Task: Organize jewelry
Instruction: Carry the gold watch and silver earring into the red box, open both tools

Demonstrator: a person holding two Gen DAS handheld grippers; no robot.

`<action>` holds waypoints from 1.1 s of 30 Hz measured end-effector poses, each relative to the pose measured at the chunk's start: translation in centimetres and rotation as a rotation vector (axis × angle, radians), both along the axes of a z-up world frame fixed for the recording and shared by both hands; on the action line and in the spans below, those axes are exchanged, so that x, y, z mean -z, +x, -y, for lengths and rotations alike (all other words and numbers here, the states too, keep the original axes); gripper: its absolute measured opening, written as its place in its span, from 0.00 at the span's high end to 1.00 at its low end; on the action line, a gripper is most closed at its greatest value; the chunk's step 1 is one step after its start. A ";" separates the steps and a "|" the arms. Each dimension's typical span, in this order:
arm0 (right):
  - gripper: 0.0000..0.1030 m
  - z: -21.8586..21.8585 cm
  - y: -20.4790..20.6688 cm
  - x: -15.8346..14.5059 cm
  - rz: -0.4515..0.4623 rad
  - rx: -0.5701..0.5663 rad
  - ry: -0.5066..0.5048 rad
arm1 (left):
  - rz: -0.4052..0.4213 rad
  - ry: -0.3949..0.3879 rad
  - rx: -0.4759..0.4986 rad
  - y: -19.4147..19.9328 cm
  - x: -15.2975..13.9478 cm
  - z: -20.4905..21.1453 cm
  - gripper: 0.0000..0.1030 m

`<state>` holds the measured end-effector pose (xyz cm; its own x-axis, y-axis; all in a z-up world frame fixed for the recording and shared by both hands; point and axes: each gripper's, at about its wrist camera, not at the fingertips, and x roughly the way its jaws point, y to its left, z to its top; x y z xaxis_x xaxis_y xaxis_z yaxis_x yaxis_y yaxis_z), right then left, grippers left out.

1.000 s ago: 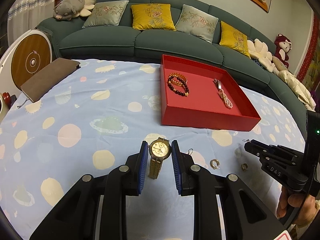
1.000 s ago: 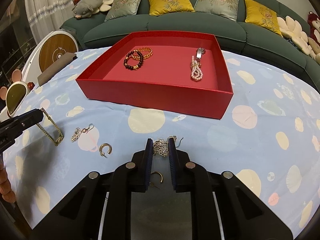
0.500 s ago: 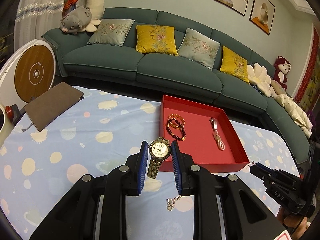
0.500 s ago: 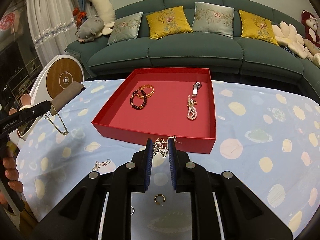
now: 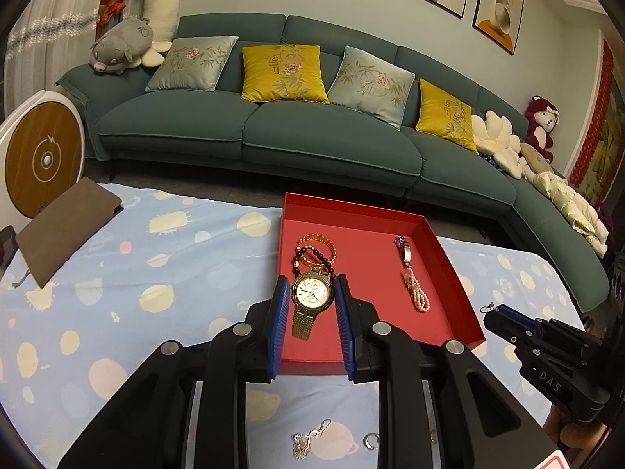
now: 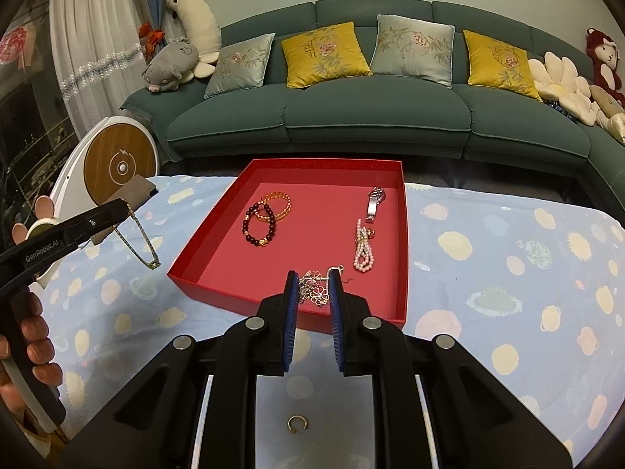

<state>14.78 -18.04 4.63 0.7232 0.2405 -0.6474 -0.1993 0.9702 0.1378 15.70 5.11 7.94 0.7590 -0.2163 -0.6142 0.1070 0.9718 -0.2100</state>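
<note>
Left gripper [image 5: 311, 299] is clamped on the gold watch [image 5: 311, 294], strap hanging down. Red tray [image 5: 449, 269] sits dead ahead at 12 o'clock. Right gripper [image 6: 312, 291], pinching a silver earring cluster [image 6: 314, 291], looks closer in.

tray floor [image 6: 312, 242]: bare middle | obstacles: bead bracelets [image 6: 267, 217] left, pearl strand [image 6: 363, 250] right

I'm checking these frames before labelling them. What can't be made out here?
- Left wrist view: the silver chain on the cloth is cut off by the bottom edge.
- Right wrist view: the silver flower piece in the right gripper is half hidden by the pads; too tangled to name.
- Right wrist view: the gold watch's face is hidden behind the left gripper; only its band shows.
</note>
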 end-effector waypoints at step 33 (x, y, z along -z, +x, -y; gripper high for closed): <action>0.85 1.2 6.4 5.4 -0.117 0.043 0.023 | -0.121 0.084 0.071 7.6 7.6 4.2 0.80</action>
<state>21.17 -19.25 -0.79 0.6527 0.2270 -0.7228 -0.1392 0.9737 0.1802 23.29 0.93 0.30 0.6632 -0.2112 -0.7180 0.1552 0.9773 -0.1441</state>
